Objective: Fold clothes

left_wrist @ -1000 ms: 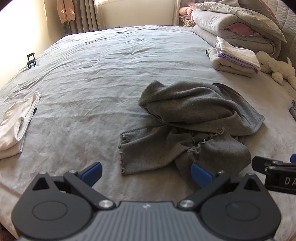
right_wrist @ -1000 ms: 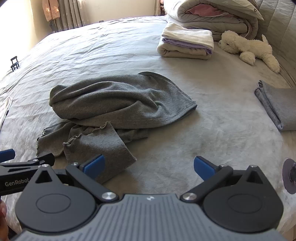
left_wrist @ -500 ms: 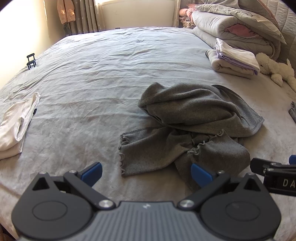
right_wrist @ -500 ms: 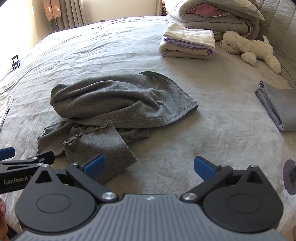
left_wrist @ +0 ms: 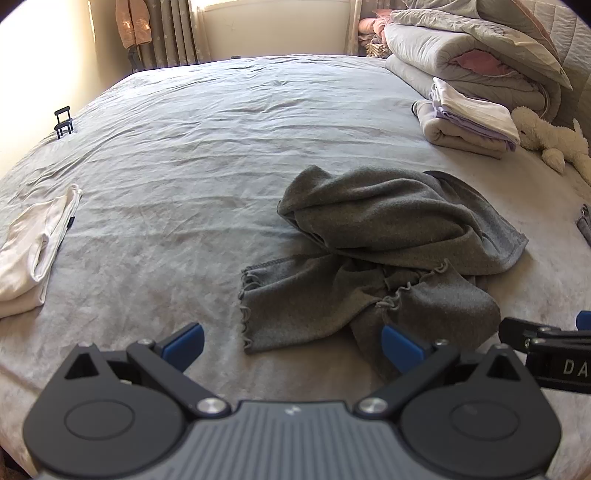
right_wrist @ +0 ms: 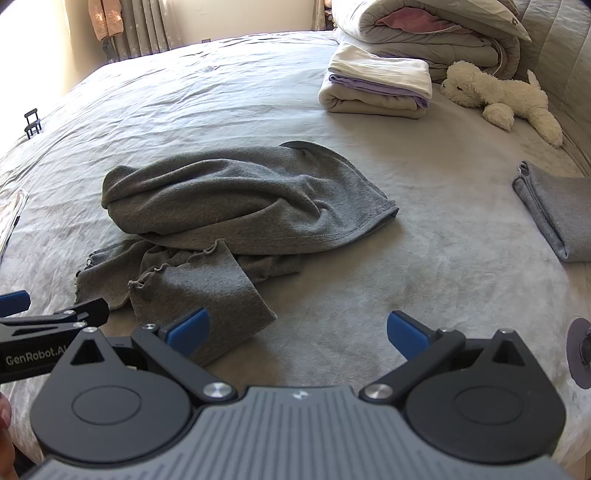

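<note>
A crumpled dark grey garment lies bunched on the grey bed sheet, its frilled cuffs toward me. My left gripper hangs open just short of the garment's near edge, nothing between its blue pads. My right gripper is open too, its left pad over the nearest sleeve end, holding nothing. Each gripper's side shows at the edge of the other's view.
A folded stack of white, lilac and beige laundry sits at the back right beside a rolled duvet and a white plush toy. A folded grey piece lies right, a white garment left. A small black stand is far left.
Both views have crept slightly; the garment sits a touch lower and nearer in frame. Both grippers stay open and nothing has been grasped.
</note>
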`<state>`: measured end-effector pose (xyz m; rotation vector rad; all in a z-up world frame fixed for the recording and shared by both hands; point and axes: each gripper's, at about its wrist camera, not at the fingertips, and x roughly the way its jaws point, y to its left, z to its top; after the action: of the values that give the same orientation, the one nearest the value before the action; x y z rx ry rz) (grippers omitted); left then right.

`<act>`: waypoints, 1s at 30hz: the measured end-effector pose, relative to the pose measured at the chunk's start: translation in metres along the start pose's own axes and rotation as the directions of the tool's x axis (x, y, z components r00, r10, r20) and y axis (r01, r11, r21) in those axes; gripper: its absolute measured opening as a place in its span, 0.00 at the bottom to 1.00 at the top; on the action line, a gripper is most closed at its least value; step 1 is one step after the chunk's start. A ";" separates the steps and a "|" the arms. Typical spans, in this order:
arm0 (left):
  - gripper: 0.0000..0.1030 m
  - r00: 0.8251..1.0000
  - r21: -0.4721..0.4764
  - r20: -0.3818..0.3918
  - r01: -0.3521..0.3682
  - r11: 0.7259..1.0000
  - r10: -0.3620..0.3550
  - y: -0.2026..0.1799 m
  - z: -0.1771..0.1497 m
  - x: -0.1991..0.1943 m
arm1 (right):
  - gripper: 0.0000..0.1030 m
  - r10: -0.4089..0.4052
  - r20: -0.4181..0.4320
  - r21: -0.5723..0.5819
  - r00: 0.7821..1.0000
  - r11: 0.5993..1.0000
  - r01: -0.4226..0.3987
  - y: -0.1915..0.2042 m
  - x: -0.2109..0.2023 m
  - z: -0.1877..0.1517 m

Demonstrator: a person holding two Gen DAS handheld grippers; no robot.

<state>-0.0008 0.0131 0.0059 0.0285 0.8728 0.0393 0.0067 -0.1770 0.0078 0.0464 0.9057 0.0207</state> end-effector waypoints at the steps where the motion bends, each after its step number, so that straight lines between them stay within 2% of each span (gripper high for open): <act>1: 1.00 1.000 0.000 0.000 0.000 1.000 0.000 0.000 0.000 0.000 | 1.00 0.000 0.000 0.000 1.000 1.000 0.000 0.000 0.000 0.000; 30: 1.00 1.000 -0.002 0.012 -0.009 1.000 0.009 0.002 0.000 -0.001 | 1.00 0.002 -0.003 -0.007 1.000 1.000 -0.002 0.002 0.001 0.000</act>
<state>-0.0011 0.0151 0.0066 0.0304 0.8609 0.0484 0.0072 -0.1747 0.0070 0.0408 0.9082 0.0256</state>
